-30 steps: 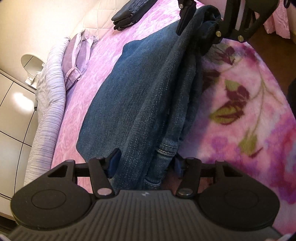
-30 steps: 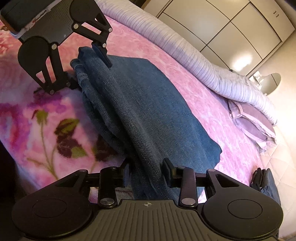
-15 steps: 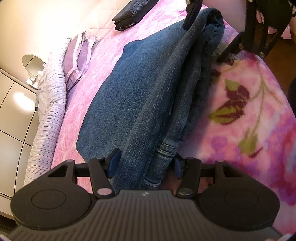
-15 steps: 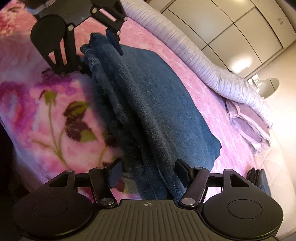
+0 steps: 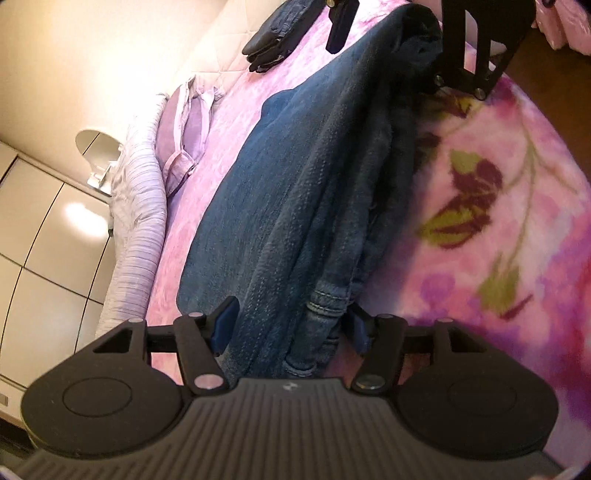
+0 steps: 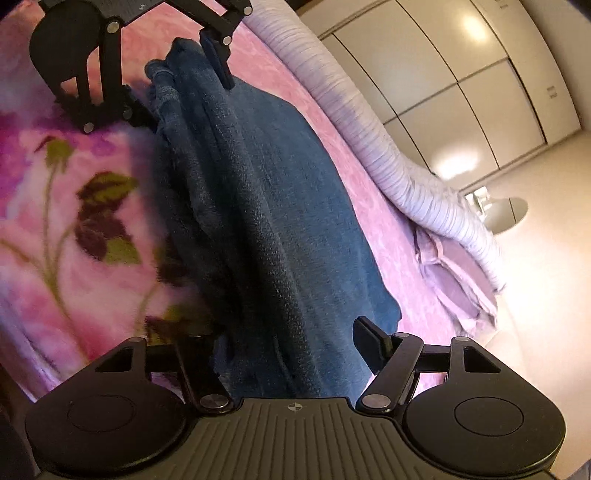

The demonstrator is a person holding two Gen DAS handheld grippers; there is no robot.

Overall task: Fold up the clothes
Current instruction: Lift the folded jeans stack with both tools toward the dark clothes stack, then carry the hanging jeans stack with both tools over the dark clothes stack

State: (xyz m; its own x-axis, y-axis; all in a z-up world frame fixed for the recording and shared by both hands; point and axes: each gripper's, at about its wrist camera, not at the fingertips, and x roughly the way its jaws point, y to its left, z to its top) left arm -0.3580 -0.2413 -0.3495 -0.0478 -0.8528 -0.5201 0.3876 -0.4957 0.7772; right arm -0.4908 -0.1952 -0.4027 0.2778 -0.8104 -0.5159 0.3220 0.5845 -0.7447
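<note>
Folded blue jeans (image 5: 314,184) lie lengthwise on the pink bed, with one gripper at each end. In the left wrist view the waistband end sits between the fingers of my left gripper (image 5: 291,326). Its jaws are opening and the blue pads stand just off the denim. My right gripper (image 5: 391,44) straddles the far end. In the right wrist view the jeans (image 6: 266,221) run between the spread fingers of my right gripper (image 6: 288,347). Those jaws are also opening, and the right fingertip (image 6: 369,343) is clear of the cloth. My left gripper (image 6: 181,92) is at the far end.
A floral pink blanket (image 5: 498,221) covers the bed's near side beside the jeans. A dark folded pile of clothes (image 5: 273,33) lies near the headboard. A lilac pillow (image 5: 188,129), a striped bolster (image 5: 136,229) and wardrobe doors (image 6: 461,92) lie beyond.
My right gripper's jaws have spread wide and let go of the jeans end, sinking slightly. My left gripper's jaws have widened a little. The jeans have settled onto the bed.
</note>
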